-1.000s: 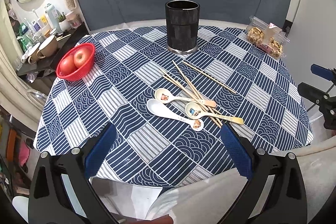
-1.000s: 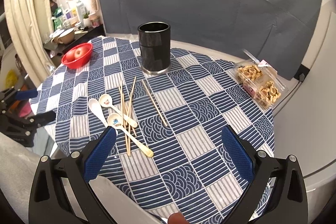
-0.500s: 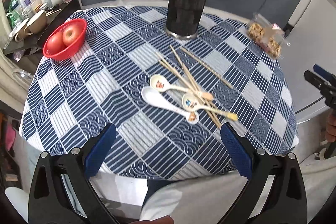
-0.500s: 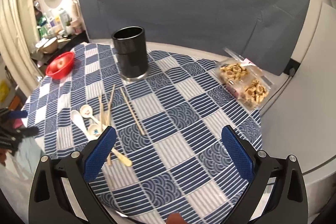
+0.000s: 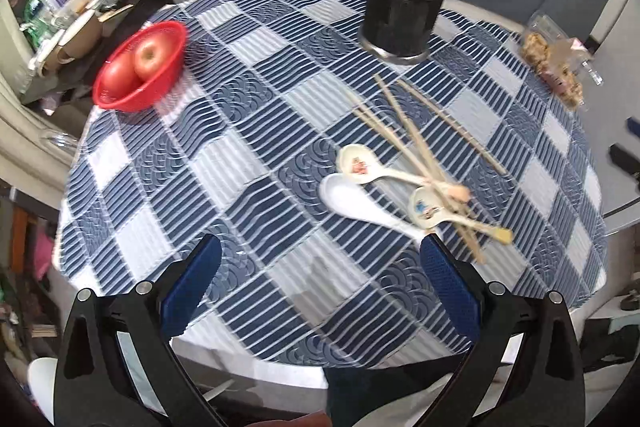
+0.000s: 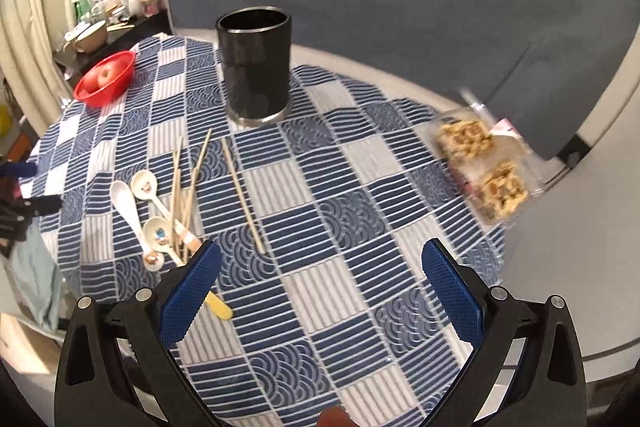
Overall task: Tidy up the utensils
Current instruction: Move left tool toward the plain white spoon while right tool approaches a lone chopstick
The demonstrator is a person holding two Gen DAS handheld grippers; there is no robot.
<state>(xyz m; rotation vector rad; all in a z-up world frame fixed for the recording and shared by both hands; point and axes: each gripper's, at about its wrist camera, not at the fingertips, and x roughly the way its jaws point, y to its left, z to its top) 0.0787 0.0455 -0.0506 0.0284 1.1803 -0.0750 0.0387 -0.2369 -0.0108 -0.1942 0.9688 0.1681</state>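
Both jaw pairs spread wide, nothing held: left gripper (image 5: 318, 281) and right gripper (image 6: 320, 285) hover over near table edge. Spoons (image 5: 374, 169), three, and chopsticks (image 5: 404, 125) lie in a loose crossed pile on the checked cloth (image 5: 240, 155), one chopstick (image 6: 243, 195) apart at 3 o'clock of pile. Black holder (image 6: 256, 67) upright at 12 o'clock, looks empty. Outward: red bowl (image 5: 138, 67) of apples at 10 o'clock, snack pack (image 6: 484, 167) at 2 o'clock. Progress: nil; every utensil left to load.
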